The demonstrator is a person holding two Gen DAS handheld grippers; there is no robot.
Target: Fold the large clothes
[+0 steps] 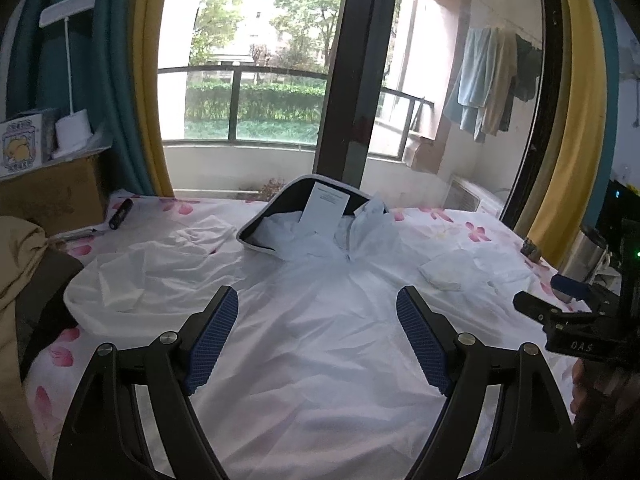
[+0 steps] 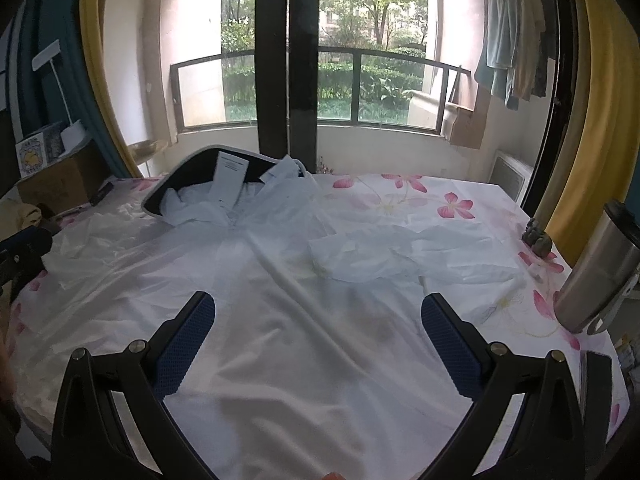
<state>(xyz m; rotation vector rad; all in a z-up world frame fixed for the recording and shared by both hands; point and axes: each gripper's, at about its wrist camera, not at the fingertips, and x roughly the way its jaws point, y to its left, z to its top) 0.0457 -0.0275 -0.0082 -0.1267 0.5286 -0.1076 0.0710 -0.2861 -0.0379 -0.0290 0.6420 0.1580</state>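
Observation:
A large white shirt [image 1: 320, 320] lies spread flat on the flowered bed sheet [image 1: 56, 360], collar [image 1: 360, 220] toward the window. Both sleeves are folded in across its sides, the left sleeve [image 1: 132, 280] and the right sleeve [image 2: 380, 256]. My left gripper [image 1: 318, 300] hovers open above the shirt's body with nothing between its blue pads. My right gripper [image 2: 318, 306] also hangs open over the shirt [image 2: 280, 340], near its right half. The right gripper's black body [image 1: 572, 320] shows at the right edge of the left wrist view.
A dark tray with a white rim [image 1: 256, 228] holding a paper sheet [image 1: 326, 212] sits under the collar. A steel flask [image 2: 600, 276] stands at the bed's right edge. A cardboard box [image 1: 48, 196] and black tool [image 1: 120, 214] lie at the left.

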